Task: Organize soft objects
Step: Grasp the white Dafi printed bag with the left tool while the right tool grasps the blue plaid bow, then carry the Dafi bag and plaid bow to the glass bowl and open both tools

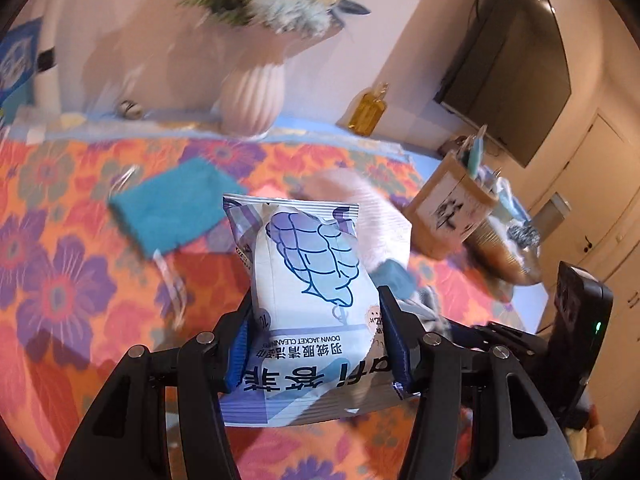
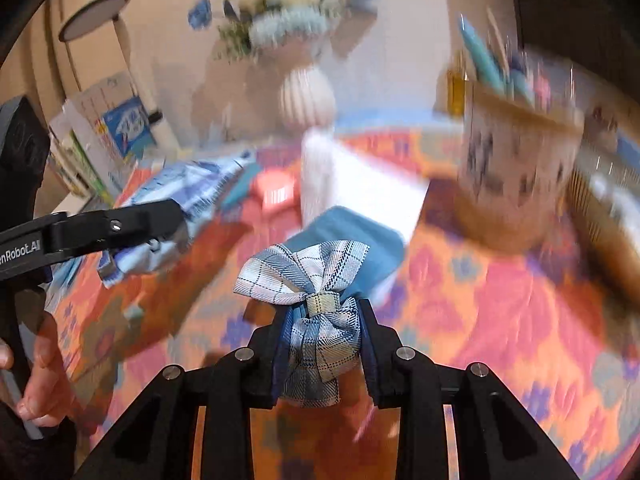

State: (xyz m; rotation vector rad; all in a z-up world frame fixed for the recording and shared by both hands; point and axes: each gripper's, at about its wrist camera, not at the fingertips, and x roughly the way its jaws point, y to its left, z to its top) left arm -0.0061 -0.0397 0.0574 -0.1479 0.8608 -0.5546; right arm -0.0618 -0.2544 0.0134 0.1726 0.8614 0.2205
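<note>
My left gripper (image 1: 316, 312) is shut on a white and blue pack of cleaning wipes (image 1: 308, 264), held up over the flowered tablecloth (image 1: 60, 280); the same pack (image 2: 176, 196) shows at the left of the right wrist view. My right gripper (image 2: 324, 312) is shut on a blue plaid fabric bow (image 2: 308, 276), lifted above the cloth. A teal folded cloth (image 1: 172, 208) lies on the table, and another teal cloth (image 2: 352, 236) lies just beyond the bow beside a white cloth (image 2: 360, 188). A brown paper bag (image 1: 448, 212) stands at the right, also seen blurred as a paper bag (image 2: 516, 168).
A ribbed white vase with flowers (image 1: 252, 96) and an amber bottle (image 1: 368, 112) stand at the table's far edge. A dark screen (image 1: 516, 64) hangs on the wall at right. A person's hand (image 2: 40, 376) holds the left tool. A round-topped stand (image 2: 96, 16) is at the back left.
</note>
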